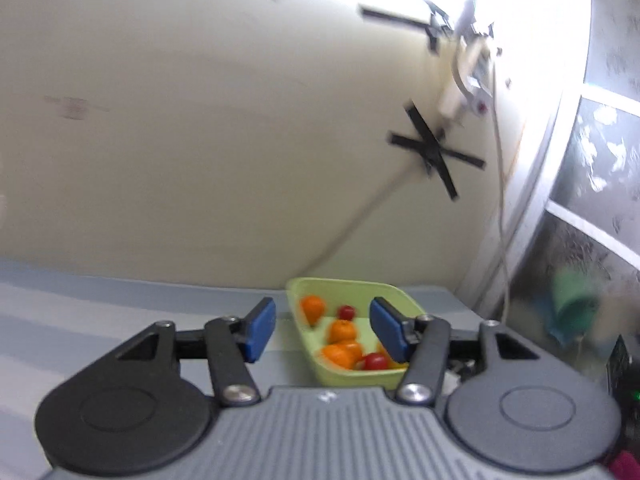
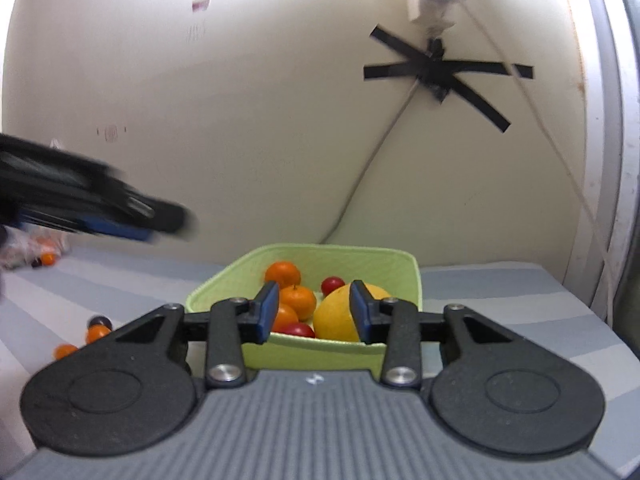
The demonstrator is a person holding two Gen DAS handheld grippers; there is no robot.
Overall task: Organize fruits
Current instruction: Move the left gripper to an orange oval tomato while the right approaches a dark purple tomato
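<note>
The left wrist view is smeared by blur, so fruit outlines in the green basket (image 1: pixel 352 292) are soft, and the right blue pad (image 1: pixel 390 334) covers part of the basket's contents. The large yellow fruit (image 2: pixel 340 316) is clear only in the right wrist view, and even there the right gripper's pad (image 2: pixel 362 316) cuts across it. The left gripper (image 1: pixel 323 330) has its jaws partly apart with nothing between them; it hangs above the striped cloth (image 1: pixel 60 320), the basket beyond. The right gripper (image 2: pixel 314 312) also stands partly parted and empty, above the basket's near rim, not touching the fruit. Inside the basket lie several oranges (image 2: pixel 298 300) and small red fruits (image 2: pixel 332 284), packed together beside the yellow fruit. Only the right wrist view shows the loose fruit left on the cloth: two small oranges (image 2: pixel 98 333) and a dark berry (image 2: pixel 99 321) at lower left, and a crumpled clear bag (image 2: pixel 28 246) at far left, half cut off. The left gripper appears there as a dark blur (image 2: pixel 120 208). Black tape crosses (image 2: pixel 444 70) and a cable (image 2: pixel 360 184) mark the wall behind.
</note>
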